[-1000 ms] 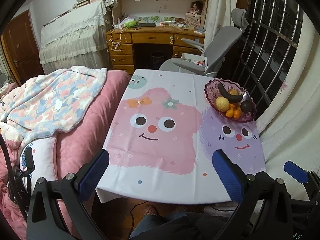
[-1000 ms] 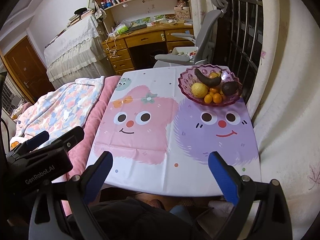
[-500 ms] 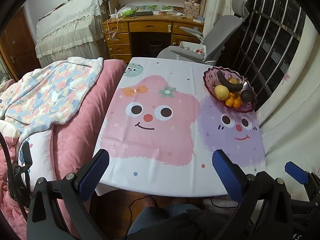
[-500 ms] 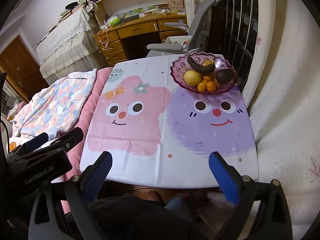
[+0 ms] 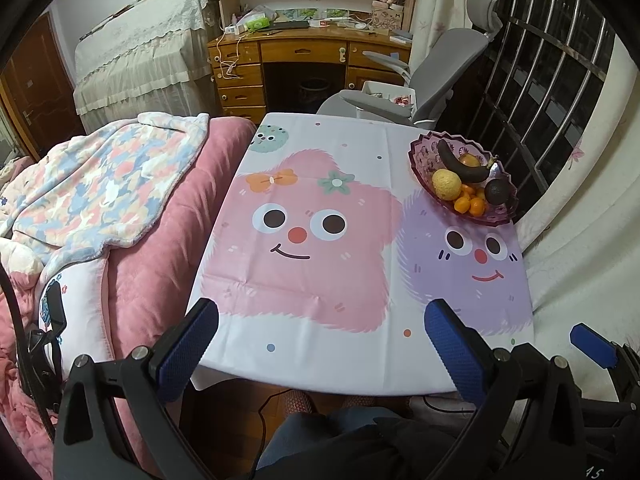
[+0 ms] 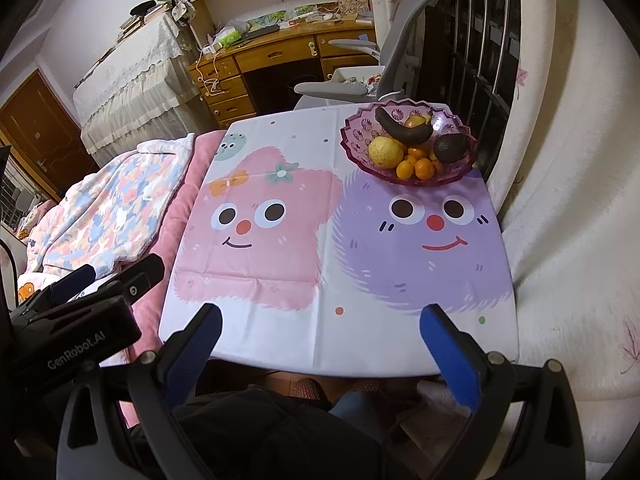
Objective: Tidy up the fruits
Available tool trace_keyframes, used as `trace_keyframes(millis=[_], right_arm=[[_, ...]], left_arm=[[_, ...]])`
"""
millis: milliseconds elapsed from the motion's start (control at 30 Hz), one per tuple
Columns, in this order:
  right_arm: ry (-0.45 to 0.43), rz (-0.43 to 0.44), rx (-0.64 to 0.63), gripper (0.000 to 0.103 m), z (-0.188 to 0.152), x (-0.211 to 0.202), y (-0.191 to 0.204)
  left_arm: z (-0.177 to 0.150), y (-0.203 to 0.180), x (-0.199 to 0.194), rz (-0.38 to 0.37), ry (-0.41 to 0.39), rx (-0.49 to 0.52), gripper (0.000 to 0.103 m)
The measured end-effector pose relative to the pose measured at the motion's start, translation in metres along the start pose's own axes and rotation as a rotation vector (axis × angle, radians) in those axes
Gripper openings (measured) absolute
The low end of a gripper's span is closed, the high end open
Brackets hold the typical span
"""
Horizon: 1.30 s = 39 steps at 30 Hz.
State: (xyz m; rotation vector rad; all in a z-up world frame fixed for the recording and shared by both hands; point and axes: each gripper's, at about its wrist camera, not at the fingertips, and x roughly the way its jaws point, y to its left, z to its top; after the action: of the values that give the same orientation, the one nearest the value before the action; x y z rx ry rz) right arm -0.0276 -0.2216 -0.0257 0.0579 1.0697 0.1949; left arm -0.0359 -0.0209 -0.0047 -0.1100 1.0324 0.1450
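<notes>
A purple glass fruit bowl (image 5: pixel 420 156) (image 6: pixel 352 140) stands at the far right corner of the table. In it lie a dark overripe banana (image 5: pixel 460 166) (image 6: pixel 402 126), a yellow round fruit (image 5: pixel 446 185) (image 6: pixel 385 152), several small oranges (image 5: pixel 470 204) (image 6: pixel 416 168) and a dark avocado (image 5: pixel 497 191) (image 6: pixel 450 147). My left gripper (image 5: pixel 320 340) hangs open over the table's near edge, holding nothing. My right gripper (image 6: pixel 320 340) is open too, empty, at the near edge and far from the bowl.
The table (image 5: pixel 320 368) carries a cloth printed with pink and purple cartoon faces. A pink bed with a patterned blanket (image 5: pixel 100 184) lies to the left. A grey office chair (image 5: pixel 440 76) and wooden desk (image 5: pixel 304 52) stand behind. Window bars (image 5: pixel 540 92) and a curtain line the right.
Both grippers have drawn back and risen slightly, so the table and bowl look smaller and lower. The fruit has not moved, and both grippers stay open.
</notes>
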Motion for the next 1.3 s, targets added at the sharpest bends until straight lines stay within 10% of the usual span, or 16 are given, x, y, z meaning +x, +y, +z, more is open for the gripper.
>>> trace_keyframes(millis=[1300], right_arm=[[0.017, -0.002, -0.002, 0.101, -0.001, 0.004, -0.013]], left_arm=[[-0.004, -0.011, -0.002, 0.047, 0.01, -0.017, 0.102]])
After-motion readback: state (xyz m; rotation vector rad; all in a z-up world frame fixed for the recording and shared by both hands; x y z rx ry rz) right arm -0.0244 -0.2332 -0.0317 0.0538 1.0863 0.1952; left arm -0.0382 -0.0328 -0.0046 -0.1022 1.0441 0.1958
